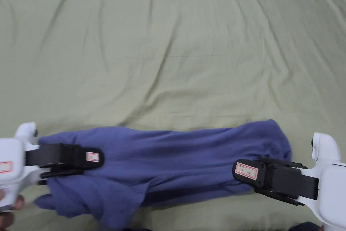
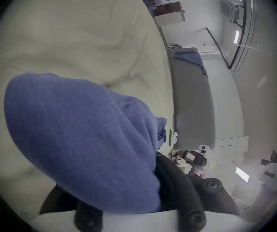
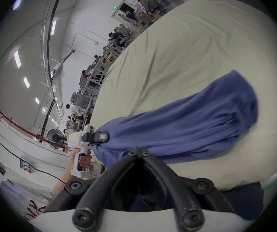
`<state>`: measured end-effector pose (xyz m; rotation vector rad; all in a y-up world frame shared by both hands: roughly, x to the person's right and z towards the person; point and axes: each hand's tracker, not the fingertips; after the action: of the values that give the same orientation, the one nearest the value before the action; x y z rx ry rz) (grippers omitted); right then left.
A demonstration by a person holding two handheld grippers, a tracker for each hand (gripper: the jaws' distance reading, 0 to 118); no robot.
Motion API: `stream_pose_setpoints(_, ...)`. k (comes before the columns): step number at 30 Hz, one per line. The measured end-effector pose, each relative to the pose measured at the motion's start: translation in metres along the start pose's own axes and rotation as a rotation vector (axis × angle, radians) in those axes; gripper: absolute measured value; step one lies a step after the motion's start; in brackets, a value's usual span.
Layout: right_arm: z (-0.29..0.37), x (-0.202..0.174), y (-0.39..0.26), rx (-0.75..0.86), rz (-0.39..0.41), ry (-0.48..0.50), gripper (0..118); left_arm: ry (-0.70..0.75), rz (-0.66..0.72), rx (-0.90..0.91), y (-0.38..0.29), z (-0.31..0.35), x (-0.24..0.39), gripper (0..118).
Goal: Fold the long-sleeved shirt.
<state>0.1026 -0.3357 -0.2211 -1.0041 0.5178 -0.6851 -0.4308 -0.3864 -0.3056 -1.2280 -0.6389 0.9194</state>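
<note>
The blue long-sleeved shirt (image 1: 175,160) lies in a long bunched strip across the near part of the bed. My left gripper (image 1: 98,157) is shut on its left end, and loose cloth hangs below the jaws. In the left gripper view the shirt (image 2: 84,135) drapes over the jaws and hides their tips. My right gripper (image 1: 236,171) hovers by the shirt's right part. In the right gripper view its jaws are shut, with the tips (image 3: 139,152) meeting at the shirt's (image 3: 184,126) near edge. I see no cloth between them. The left gripper (image 3: 106,136) shows farther off, held by a hand.
A creased pale green sheet (image 1: 169,55) covers the bed, which stretches far beyond the shirt. A grey bed (image 2: 193,101) with blue cloth stands off to the side. Several people (image 3: 144,3) sit at desks beyond the bed, and a fan (image 3: 55,138) stands on the floor.
</note>
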Motion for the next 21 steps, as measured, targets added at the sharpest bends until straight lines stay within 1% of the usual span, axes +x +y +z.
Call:
stream_pose_setpoints(2, 0.001, -0.013, -0.001, 0.008, 0.013, -0.005, 0, 0.015, 0.003, 0.011, 0.01, 0.03, 0.002, 15)
stream_pose_setpoints(3, 0.001, -0.016, -0.001, 0.009, 0.023, -0.014, 0, 0.058, 0.002, 0.019, 0.015, 0.043, 0.003, 15)
stream_pose_setpoints(5, 0.002, -0.021, -0.001, 0.001, 0.057, -0.05, 0, 0.204, 0.006, 0.07, 0.026, 0.067, 0.007, 15)
stream_pose_setpoints(8, -0.002, -0.027, -0.003, -0.024, 0.108, -0.132, 0, 0.463, 0.124, 0.21, 0.032, 0.077, 0.022, 15)
stream_pose_setpoints(9, -0.004, -0.029, -0.004, -0.032, 0.114, -0.159, 0, 0.528, 0.132, 0.234, 0.034, 0.075, 0.027, 15)
stream_pose_setpoints(10, -0.006, -0.03, -0.006, -0.037, 0.11, -0.182, 0, 0.55, 0.102, 0.242, 0.035, 0.068, 0.035, 15)
stream_pose_setpoints(12, -0.009, -0.028, -0.007, -0.049, 0.091, -0.206, 0, 0.542, -0.004, 0.251, 0.029, 0.042, 0.067, 15)
stream_pose_setpoints(13, -0.009, -0.026, -0.007, -0.054, 0.076, -0.211, 0, 0.525, -0.025, 0.269, 0.026, 0.023, 0.083, 16)
stream_pose_setpoints(14, -0.009, -0.023, -0.008, -0.054, 0.064, -0.207, 0, 0.537, -0.041, 0.278, 0.018, -0.005, 0.102, 15)
stream_pose_setpoints(17, -0.005, -0.019, -0.008, -0.056, 0.03, -0.213, 0, 0.694, -0.167, 0.26, 0.014, -0.091, 0.131, 18)
stream_pose_setpoints(18, -0.003, -0.019, -0.008, -0.055, 0.025, -0.221, 0, 0.725, -0.198, 0.24, 0.013, -0.116, 0.134, 19)
stream_pose_setpoints(19, -0.001, -0.018, -0.008, -0.054, 0.023, -0.234, 0, 0.728, -0.21, 0.193, 0.01, -0.147, 0.136, 19)
stream_pose_setpoints(21, 0.003, -0.017, -0.008, -0.051, 0.018, -0.259, 0, 0.673, -0.172, 0.081, 0.004, -0.194, 0.135, 19)
